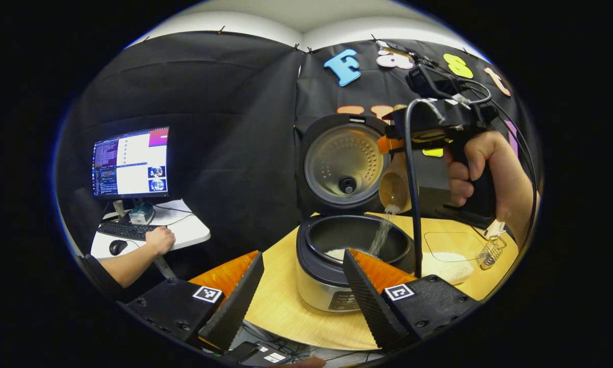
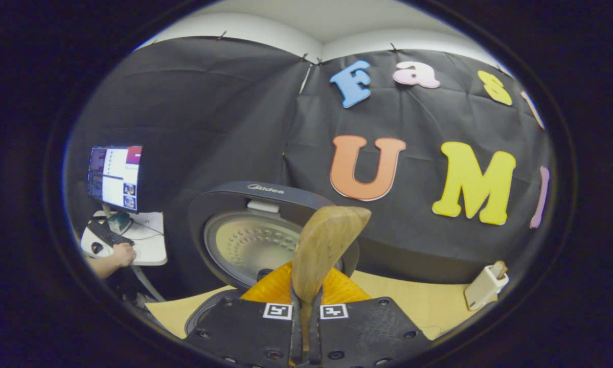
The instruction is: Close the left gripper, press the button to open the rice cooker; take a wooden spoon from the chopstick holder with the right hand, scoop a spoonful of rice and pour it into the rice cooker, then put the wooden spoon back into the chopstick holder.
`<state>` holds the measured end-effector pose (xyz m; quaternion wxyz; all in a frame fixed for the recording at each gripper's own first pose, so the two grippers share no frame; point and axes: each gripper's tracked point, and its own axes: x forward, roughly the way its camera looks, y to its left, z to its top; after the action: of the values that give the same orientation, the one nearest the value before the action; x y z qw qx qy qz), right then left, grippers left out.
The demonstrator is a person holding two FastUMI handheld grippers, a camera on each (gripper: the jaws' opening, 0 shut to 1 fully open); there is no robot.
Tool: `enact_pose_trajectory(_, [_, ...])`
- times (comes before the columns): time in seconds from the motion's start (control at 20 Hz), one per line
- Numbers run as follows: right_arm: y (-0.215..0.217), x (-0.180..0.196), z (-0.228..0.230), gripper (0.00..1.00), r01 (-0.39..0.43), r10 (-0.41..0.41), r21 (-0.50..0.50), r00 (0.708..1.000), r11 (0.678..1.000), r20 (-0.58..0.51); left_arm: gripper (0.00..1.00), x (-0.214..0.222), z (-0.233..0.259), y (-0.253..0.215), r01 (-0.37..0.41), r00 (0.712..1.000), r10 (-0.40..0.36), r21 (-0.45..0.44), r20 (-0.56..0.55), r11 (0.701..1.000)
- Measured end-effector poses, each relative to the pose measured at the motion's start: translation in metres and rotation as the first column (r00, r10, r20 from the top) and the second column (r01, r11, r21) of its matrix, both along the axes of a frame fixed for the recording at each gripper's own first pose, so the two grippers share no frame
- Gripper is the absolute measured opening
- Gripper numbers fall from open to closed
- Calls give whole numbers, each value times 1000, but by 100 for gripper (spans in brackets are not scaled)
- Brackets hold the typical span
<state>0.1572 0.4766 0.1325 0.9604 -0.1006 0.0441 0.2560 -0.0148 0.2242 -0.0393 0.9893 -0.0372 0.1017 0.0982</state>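
Note:
The rice cooker (image 1: 332, 286) stands on the wooden table with its lid (image 1: 344, 163) raised. My left gripper (image 1: 302, 254) is open just in front of the cooker, its fingers either side of the pot's near rim without touching it. A hand holds my right gripper (image 1: 388, 144) above the pot's right side. It is shut on the wooden spoon (image 1: 394, 186), which tips downward. A stream of rice (image 1: 382, 235) falls from it into the inner pot (image 1: 360, 236). In the right gripper view the right gripper (image 2: 305, 301) clamps the spoon's handle, with the spoon bowl (image 2: 326, 240) before the lid (image 2: 252, 243).
A clear tray of rice (image 1: 447, 258) and the wire chopstick holder (image 1: 490, 253) sit on the table (image 1: 280, 306) right of the cooker. A small white object (image 2: 485, 285) stands at the table's far right. At the left, a person's hand (image 1: 159, 240) rests at a desk with a monitor (image 1: 131, 162).

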Motion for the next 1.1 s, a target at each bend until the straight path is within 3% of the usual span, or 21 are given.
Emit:
enact_pose_trajectory(0.3, [3, -13, 17, 7, -58, 68, -85, 991, 995, 115, 99, 0, -3, 5, -9, 1000, 9, 6, -3, 1000])
enact_pose_trajectory(0.45, [-4, -19, 25, 5, -45, 67, -129, 982, 991, 174, 99, 0, -3, 4, -9, 1000, 9, 17, -8, 1000])
enact_pose_trajectory(0.8, [-64, -16, 44, 7, 36, -28, -40, 983, 999, 183, 99, 0, 11, -27, 44, 999, -45, 31, 24, 999])
enact_pose_trajectory(1.1, [-166, 5, 54, 5, 166, -167, 20, 969, 986, 180, 99, -3, 21, -59, 91, 995, -93, 38, 48, 995])
